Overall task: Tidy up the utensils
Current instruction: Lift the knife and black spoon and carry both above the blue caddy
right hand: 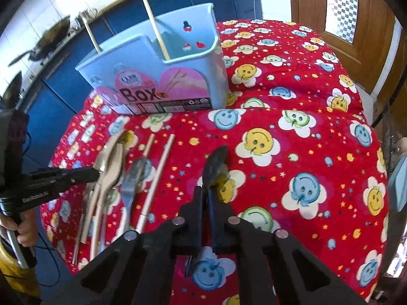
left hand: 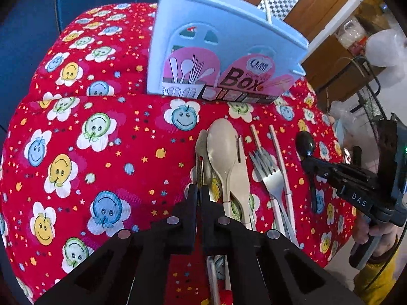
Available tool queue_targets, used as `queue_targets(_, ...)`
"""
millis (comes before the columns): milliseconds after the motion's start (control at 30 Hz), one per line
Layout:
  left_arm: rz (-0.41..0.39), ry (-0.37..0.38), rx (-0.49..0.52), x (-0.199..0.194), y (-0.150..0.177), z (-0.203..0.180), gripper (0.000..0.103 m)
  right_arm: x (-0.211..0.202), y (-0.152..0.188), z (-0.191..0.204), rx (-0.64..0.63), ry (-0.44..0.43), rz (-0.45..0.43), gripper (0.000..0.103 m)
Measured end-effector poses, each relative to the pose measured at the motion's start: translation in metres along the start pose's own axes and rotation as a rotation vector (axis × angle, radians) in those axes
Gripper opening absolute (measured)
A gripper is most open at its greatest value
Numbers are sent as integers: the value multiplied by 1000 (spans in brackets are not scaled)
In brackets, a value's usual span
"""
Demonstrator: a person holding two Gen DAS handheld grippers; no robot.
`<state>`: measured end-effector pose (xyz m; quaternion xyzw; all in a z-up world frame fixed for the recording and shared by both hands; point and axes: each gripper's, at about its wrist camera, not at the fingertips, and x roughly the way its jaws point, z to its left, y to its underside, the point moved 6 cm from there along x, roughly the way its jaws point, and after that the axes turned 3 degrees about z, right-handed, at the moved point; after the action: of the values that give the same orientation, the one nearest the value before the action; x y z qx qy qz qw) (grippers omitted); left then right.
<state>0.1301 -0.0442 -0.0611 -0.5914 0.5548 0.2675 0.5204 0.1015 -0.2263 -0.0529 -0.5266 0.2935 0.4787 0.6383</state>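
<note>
Left wrist view shows the left claw (left hand: 200, 190) closed on a metal utensil (left hand: 201, 152) just in front of the blue utensil box (left hand: 223, 50) on the red surface (left hand: 101, 127), while the right claw (right hand: 205, 190) is closed on the black spoon (right hand: 216, 164), to the right of the box.

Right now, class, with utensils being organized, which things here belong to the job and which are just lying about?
Belong to the job:
blue utensil box
metal utensil in the left gripper
black spoon in the right gripper
beige spoon
fork
chopsticks

Just about:
wok
wooden door
</note>
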Motion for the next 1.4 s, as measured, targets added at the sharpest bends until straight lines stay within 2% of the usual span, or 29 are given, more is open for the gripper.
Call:
queue_targets(200, -140, -25, 19, -26, 0, 5, 0, -19, 2, 9, 4, -65, -121, 5)
queue_targets(500, -340, 15, -4, -69, -4, 8, 0, -45, 6, 23, 5, -125, -304, 5)
queue_targets(833, -593, 30, 17, -127, -30, -12, 0, -72, 3, 29, -5, -92, -457, 5)
queue_targets(1133, -734, 27, 26, -174, -66, -19, 0, -76, -10, 35, -43, -53, -504, 5)
queue_targets(1400, -856, -6, 47, -212, -94, -26, 0, -67, -21, 34, -38, -65, -507, 5)
